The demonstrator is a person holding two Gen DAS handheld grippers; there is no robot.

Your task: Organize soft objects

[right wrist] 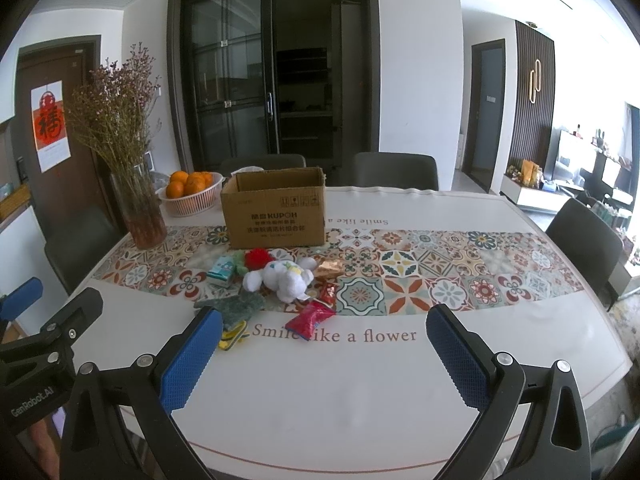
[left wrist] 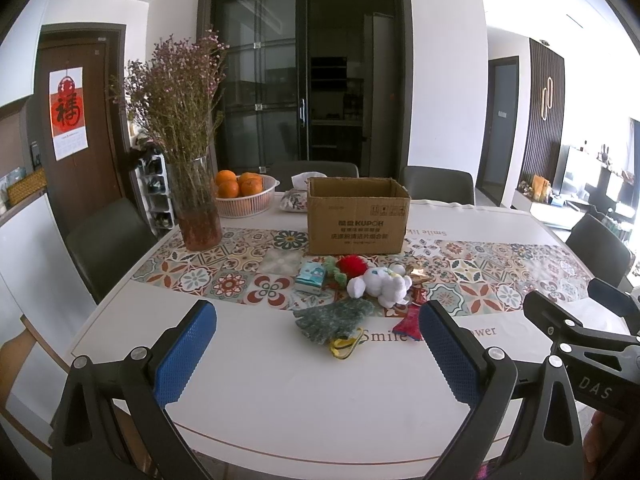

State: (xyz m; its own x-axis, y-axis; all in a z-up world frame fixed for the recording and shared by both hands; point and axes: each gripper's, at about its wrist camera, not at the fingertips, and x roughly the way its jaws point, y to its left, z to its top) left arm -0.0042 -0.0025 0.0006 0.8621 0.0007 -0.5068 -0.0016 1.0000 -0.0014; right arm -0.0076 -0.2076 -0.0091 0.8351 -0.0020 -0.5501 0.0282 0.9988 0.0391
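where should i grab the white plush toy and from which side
Grip the white plush toy across its round middle, coming from above and from the near side. It lies flat on the table, with the red pom-pom and cardboard box crowding its far side. The right gripper is open and faces it.
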